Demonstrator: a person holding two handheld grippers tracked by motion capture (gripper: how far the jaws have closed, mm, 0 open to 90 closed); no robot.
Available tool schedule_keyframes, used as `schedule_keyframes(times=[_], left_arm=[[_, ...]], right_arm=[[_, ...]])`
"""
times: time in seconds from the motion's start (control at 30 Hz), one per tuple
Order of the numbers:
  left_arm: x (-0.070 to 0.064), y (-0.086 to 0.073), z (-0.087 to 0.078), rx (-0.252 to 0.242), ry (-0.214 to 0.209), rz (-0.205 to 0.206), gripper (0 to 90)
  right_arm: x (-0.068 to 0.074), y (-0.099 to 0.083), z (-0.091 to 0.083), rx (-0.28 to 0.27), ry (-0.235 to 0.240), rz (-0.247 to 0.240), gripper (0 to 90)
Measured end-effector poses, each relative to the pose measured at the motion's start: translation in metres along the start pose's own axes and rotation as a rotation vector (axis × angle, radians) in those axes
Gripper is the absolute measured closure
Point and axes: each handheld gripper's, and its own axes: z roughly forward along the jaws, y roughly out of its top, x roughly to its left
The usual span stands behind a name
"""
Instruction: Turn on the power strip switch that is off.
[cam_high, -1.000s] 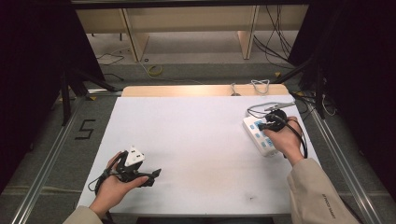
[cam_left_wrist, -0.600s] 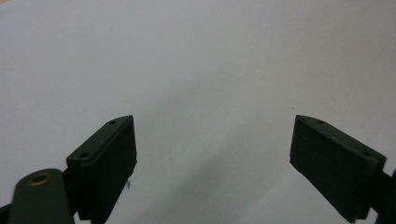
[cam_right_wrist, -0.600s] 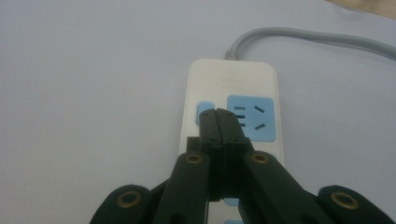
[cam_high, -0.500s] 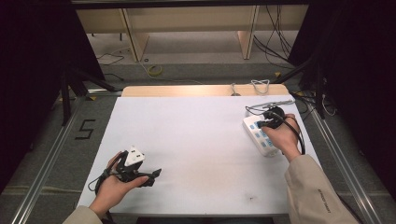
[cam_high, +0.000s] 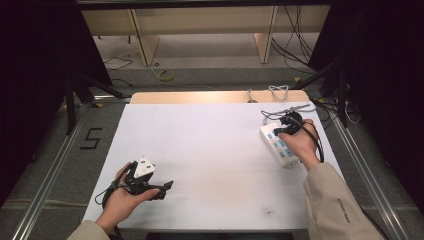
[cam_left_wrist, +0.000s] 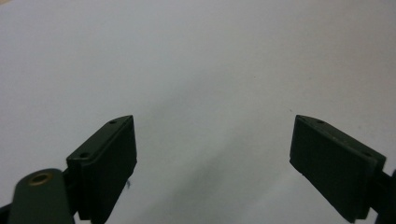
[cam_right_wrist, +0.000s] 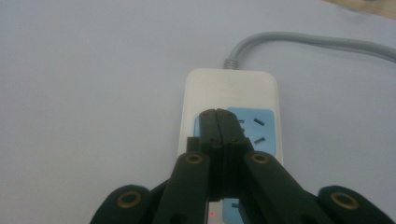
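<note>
Two grippers logged at one table. Right gripper (cam_right_wrist: 218, 116): jaws pressed together, nothing between them, tips down over the power strip (cam_right_wrist: 229, 93) at the edge of its end blue socket panel (cam_right_wrist: 256, 128); whether touching or just above could not be told. Small red light (cam_right_wrist: 213, 213) noted low on the strip body, beside the jaws. Grey cord (cam_right_wrist: 299, 42) left the strip's far end and ran off across the white tabletop (cam_right_wrist: 84, 93). From the high view: strip (cam_high: 279, 146) lay near the table's right edge, slantwise, the person's right hand (cam_high: 300, 142) over it. Left gripper (cam_left_wrist: 212, 154): jaws spread wide, empty, bare tabletop between; parked in the left hand (cam_high: 122, 195) near the front left corner, well apart from the strip. Step judged: pressing or probing at the strip, likely its switch. Next move judged to call for a short, straight push from the closed tips, kept off the socket slots.
</note>
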Motion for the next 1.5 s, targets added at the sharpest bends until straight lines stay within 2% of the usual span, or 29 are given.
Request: schedule_keyframes(times=[0.4,0.63,0.83,1.1,1.5], left_arm=[[0.000,-0.001,-0.001,-0.003,-0.002,-0.004,14.4],[0.000,0.000,0.000,0.005,-0.002,0.004,14.3],[0.000,0.000,0.000,0.006,-0.002,0.001,14.4],[0.000,0.000,0.001,0.006,-0.004,0.001,14.4],[0.001,0.000,0.001,0.010,-0.004,0.001,14.4]], right_arm=[[-0.001,0.003,0.009,0.023,-0.010,0.004,90.0],[0.004,0.010,0.015,0.032,-0.012,-0.025,90.0],[0.004,0.012,0.019,0.032,-0.009,-0.024,90.0],[0.002,0.012,0.024,0.060,0.003,-0.015,90.0],[0.006,0.014,0.029,0.100,-0.007,-0.042,90.0]])
